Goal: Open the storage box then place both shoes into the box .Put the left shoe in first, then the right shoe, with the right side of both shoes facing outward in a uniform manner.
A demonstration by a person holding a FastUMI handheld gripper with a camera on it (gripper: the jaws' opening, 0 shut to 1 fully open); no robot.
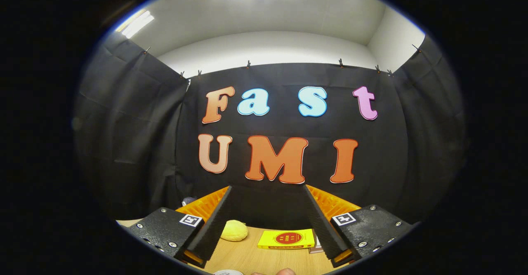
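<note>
We see the hand-held gripper held level above the light wooden counter, its two fingers spread wide apart with nothing between them but open air and the counter surface below. Neither finger touches anything.

Between the fingers, lying on the counter a little way ahead, we find a flat yellow rectangular box with a red round emblem on its face. It lies flat, closer to the right finger than to the left. Just beside its right end, partly hidden by the right finger, a thin pale and dark edge of another flat thing shows; we cannot tell what it is.

Nearer the left finger, a soft pale yellow rounded plush lump rests on the counter, its left part covered by that finger. It is apart from the yellow box.

Beyond the left finger's outer side, a small dark rounded shape sits at the foot of the black cloth wall; it is too small for us to identify.

At the very near rim, below the fingers, we catch a white round edge and the tip of a person's finger.

The storage box and the shoes we cannot make out here.
</note>
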